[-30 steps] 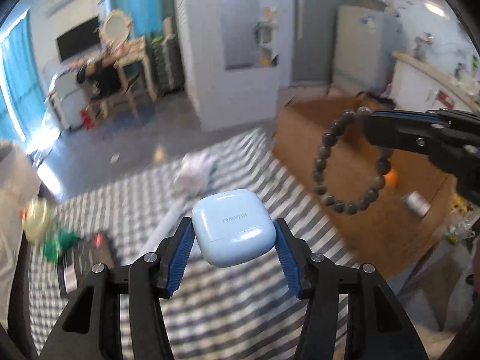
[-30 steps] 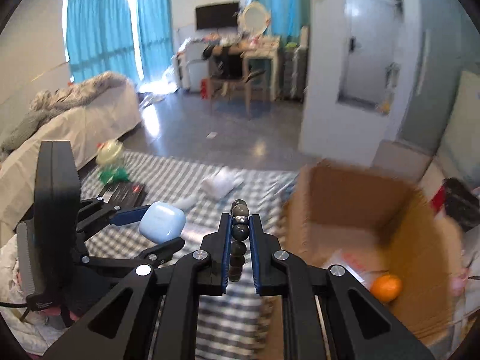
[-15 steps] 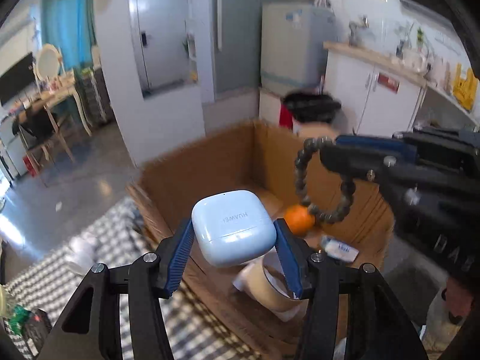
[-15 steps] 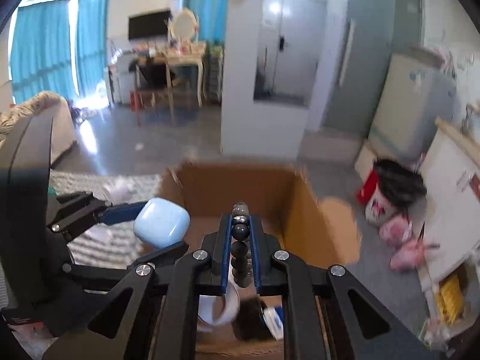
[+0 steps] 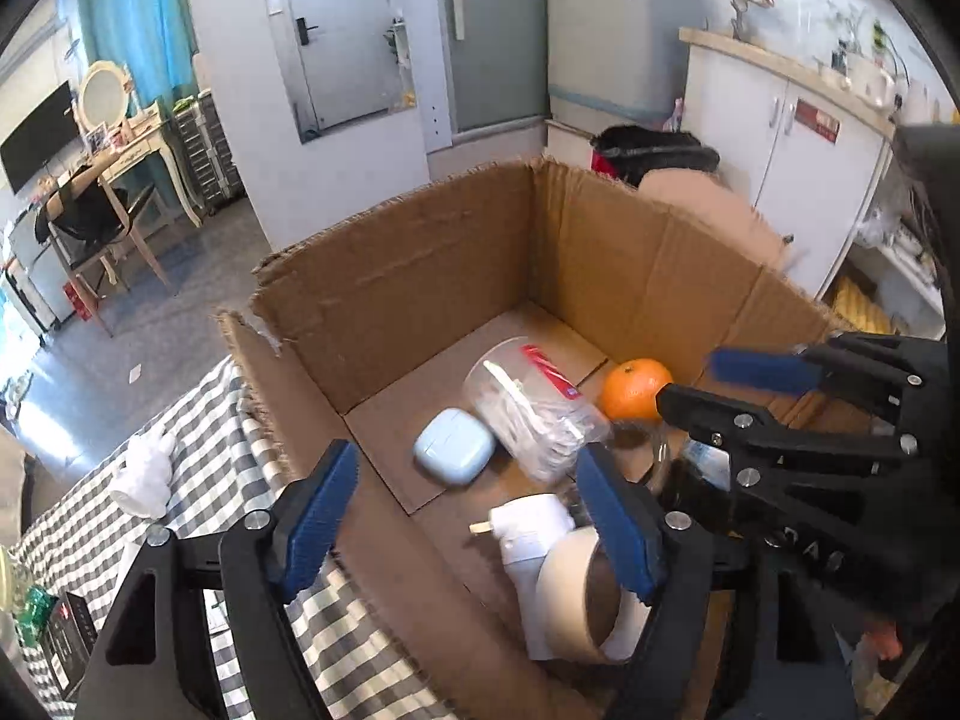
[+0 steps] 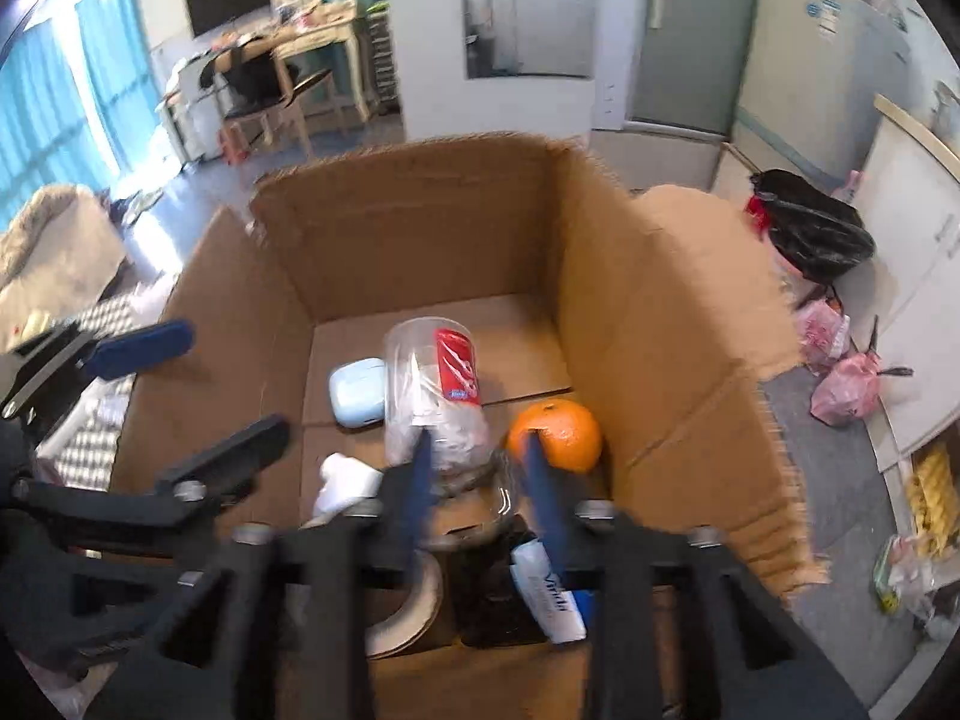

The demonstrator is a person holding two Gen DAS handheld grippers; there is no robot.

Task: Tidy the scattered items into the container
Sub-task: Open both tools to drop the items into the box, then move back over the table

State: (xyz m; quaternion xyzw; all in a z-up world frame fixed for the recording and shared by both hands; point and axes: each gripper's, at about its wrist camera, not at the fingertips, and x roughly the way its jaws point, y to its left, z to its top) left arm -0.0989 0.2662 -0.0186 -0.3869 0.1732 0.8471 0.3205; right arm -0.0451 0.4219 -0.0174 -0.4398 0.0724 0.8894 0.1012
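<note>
The open cardboard box lies below both grippers. A pale blue earbud case rests on the box floor, free of my left gripper. The left jaws are opening, with nothing between them. My right gripper hovers over the box's right side with its jaws opening and nothing gripped. A blurred greyish ring beneath its fingers may be the bead bracelet; I cannot tell.
Inside the box lie an orange, a clear pack of cotton swabs, a white plug, a tape roll and a blue-white packet. A crumpled tissue lies on the checked cloth.
Both grippers swung from the checked cloth to above the box and opened. The earbud case left the left jaws and lies in the box; the bracelet is gone from the right jaws.
</note>
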